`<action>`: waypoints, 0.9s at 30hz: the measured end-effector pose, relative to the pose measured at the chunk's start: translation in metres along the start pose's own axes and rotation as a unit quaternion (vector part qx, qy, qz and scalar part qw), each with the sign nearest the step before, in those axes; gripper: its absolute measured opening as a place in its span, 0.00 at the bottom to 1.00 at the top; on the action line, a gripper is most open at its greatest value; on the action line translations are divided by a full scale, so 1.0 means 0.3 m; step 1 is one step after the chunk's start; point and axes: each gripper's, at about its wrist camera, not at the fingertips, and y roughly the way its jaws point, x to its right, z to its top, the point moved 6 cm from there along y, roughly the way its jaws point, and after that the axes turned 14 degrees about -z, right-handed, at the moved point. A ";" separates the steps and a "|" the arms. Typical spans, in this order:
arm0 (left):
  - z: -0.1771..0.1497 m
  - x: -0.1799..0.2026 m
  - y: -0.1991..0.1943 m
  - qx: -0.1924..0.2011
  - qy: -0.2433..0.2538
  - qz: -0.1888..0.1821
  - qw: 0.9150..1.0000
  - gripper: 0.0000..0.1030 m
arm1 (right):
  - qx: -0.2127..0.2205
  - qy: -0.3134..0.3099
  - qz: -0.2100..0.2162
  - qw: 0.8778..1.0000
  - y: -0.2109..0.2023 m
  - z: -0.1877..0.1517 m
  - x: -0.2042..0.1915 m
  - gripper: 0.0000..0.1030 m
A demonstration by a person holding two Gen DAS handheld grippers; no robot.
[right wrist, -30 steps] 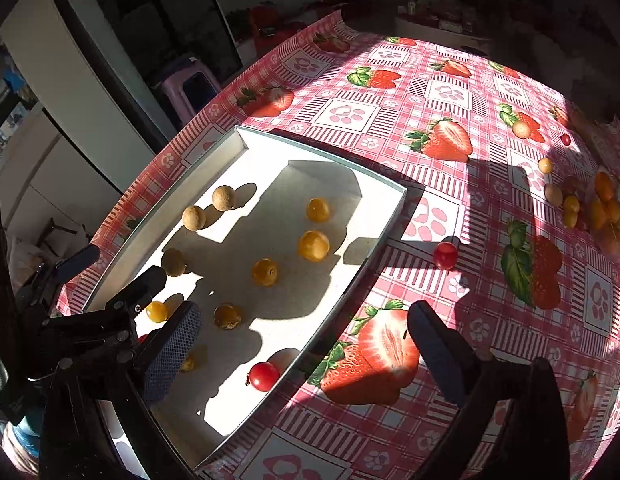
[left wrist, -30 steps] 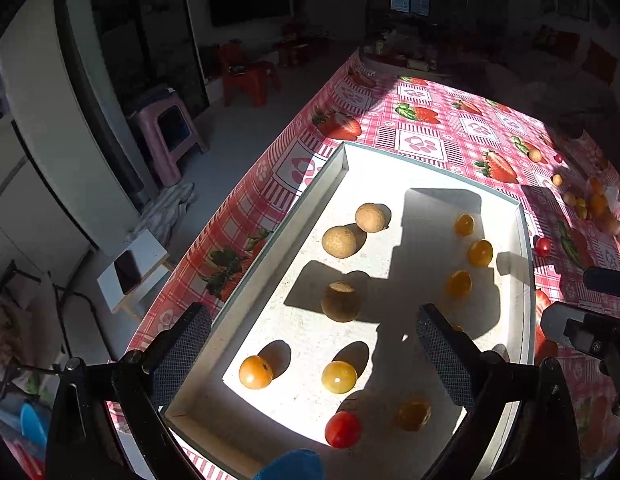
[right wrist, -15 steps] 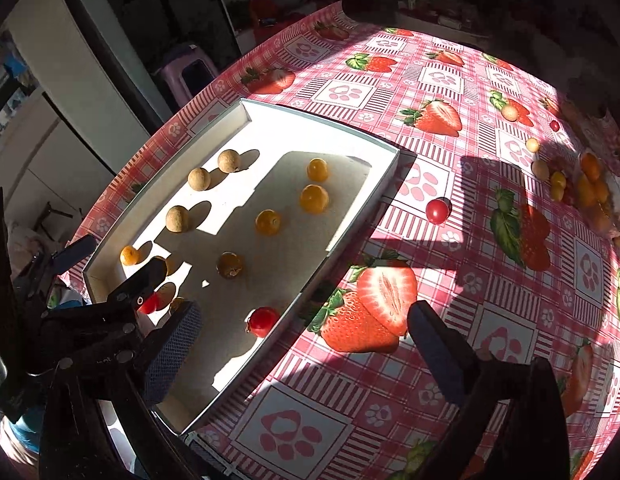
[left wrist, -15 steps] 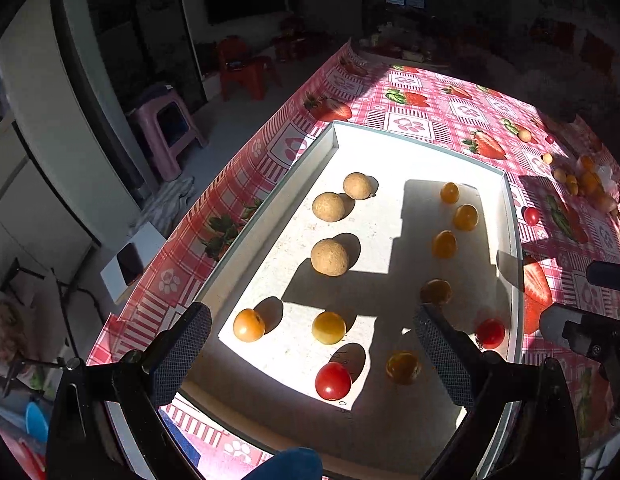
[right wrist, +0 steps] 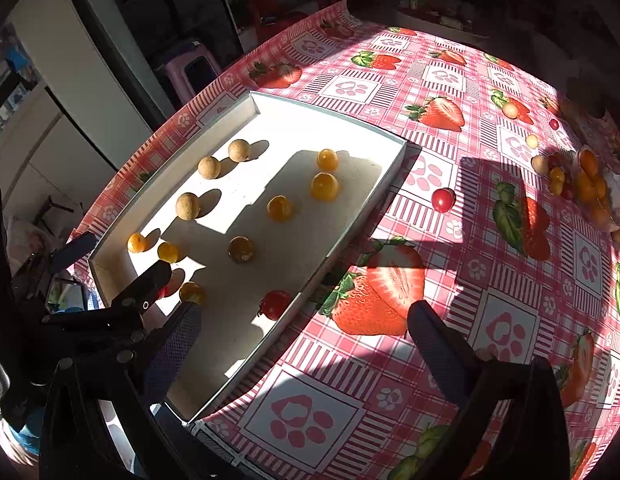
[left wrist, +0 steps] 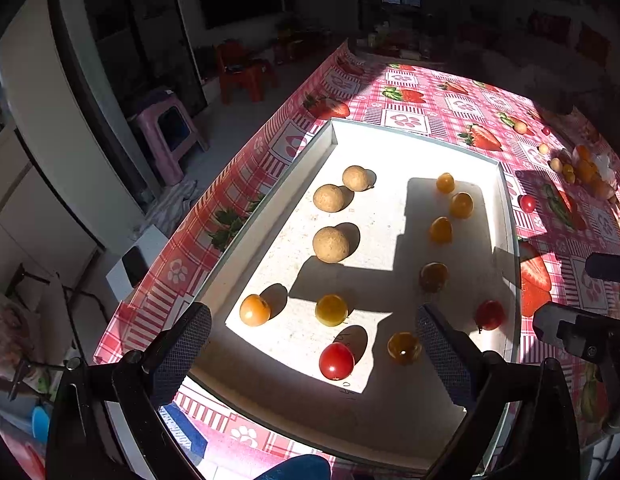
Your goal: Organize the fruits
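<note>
While spread wide, gripping nothing: left fingers framing the tray's lower fruit, right fingers hovering over the table.

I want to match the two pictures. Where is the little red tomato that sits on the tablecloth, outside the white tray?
Left wrist view: the lone red tomato lies right of the white tray, beside its right wall.
Right wrist view: the same tomato sits right of centre, past the tray's right wall.
Shared landmark: the tray's far right corner.
</note>
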 end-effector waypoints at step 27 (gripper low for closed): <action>-0.051 0.016 -0.014 -0.015 0.021 0.007 1.000 0.99 | 0.009 -0.017 -0.019 1.000 -0.015 -0.005 -0.015 1.00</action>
